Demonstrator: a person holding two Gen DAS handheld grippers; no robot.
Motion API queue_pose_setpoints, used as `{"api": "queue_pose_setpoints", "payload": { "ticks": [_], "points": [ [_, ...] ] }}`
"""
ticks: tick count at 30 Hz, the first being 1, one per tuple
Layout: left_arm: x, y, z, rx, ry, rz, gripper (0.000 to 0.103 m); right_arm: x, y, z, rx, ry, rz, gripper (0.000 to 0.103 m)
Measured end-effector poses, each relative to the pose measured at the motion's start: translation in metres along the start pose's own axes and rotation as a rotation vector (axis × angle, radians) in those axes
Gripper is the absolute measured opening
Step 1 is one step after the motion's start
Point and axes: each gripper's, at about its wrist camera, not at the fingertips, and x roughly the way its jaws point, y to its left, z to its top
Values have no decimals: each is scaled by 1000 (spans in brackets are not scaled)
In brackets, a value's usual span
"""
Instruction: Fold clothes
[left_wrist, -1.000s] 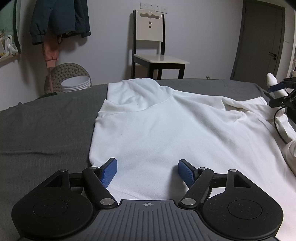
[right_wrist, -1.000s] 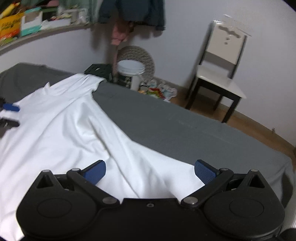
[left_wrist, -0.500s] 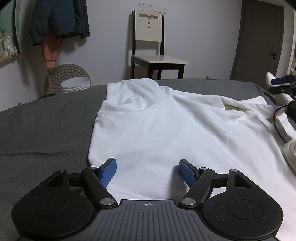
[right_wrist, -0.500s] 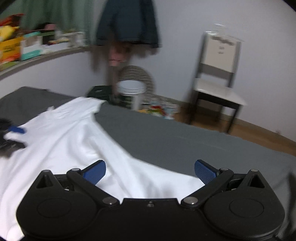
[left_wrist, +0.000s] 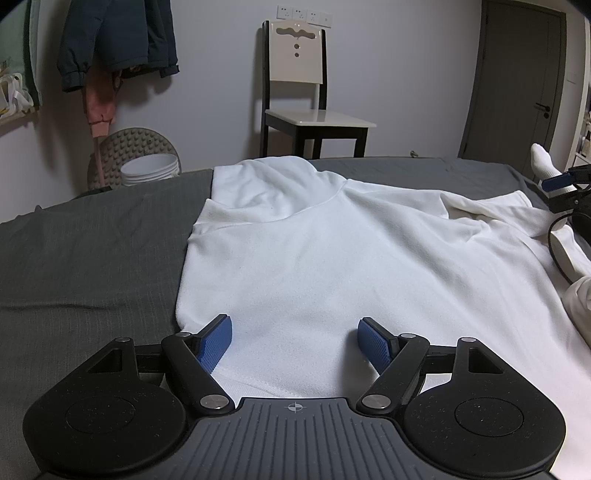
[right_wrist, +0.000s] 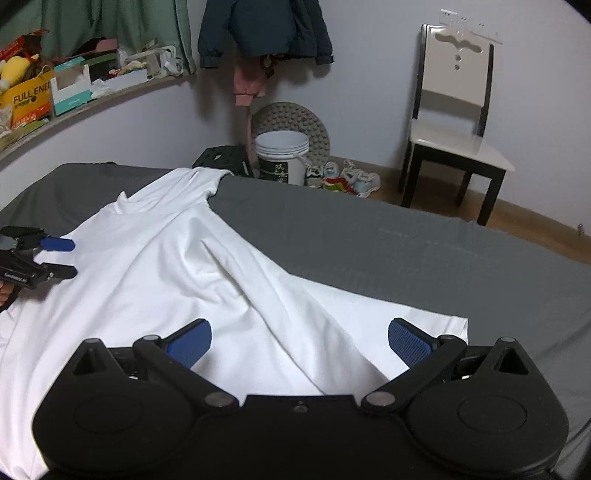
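Note:
A white T-shirt (left_wrist: 332, 251) lies spread over the grey bed sheet (left_wrist: 92, 251), one sleeve folded near the far edge. My left gripper (left_wrist: 295, 343) hovers open over the shirt's near hem, blue pads apart with only cloth beneath. In the right wrist view the same T-shirt (right_wrist: 155, 266) shows a long crease running diagonally. My right gripper (right_wrist: 299, 343) is open above another edge of the shirt, nothing between its fingers. The left gripper (right_wrist: 55, 258) appears at the far left there, and the right gripper (left_wrist: 565, 192) at the left view's right edge.
A white-seated chair (left_wrist: 314, 114) stands beyond the bed, with a white bucket (right_wrist: 282, 157), a round mat and shoes (right_wrist: 347, 179) on the floor. Jackets (right_wrist: 264, 29) hang on the wall. A cluttered shelf (right_wrist: 55, 92) runs along the left. A person's white-socked foot (left_wrist: 543, 162) rests at the bed's right.
The right gripper has lifted and tilted, so its view now takes in more of the room and the shirt's corner. The left gripper has held nearly still.

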Motion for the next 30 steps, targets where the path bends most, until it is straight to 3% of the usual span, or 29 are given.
{"api": "queue_pose_setpoints", "payload": {
  "ticks": [6,11,16,20,21,23,27,30],
  "points": [
    [0,0,0,2,-1,-2,77,5,-6,-4,-27,69,-39,101],
    [-1,0,0,5,1,-3,77,0,-28,6,-15,94,-60,81],
    [0,1,0,9,3,-8,78,-5,-52,13,-3,113,-43,78],
    [1,0,0,12,2,-8,79,3,-65,12,-8,158,-46,62],
    [1,0,0,13,2,-8,79,6,-66,12,-20,168,-43,53],
    [1,1,0,14,1,-9,79,11,-67,13,-53,177,-13,44],
    [0,1,0,16,2,-9,79,16,-56,12,-165,226,85,44],
    [0,1,0,17,2,-10,80,24,-52,9,-213,297,89,40]
  ]
}}
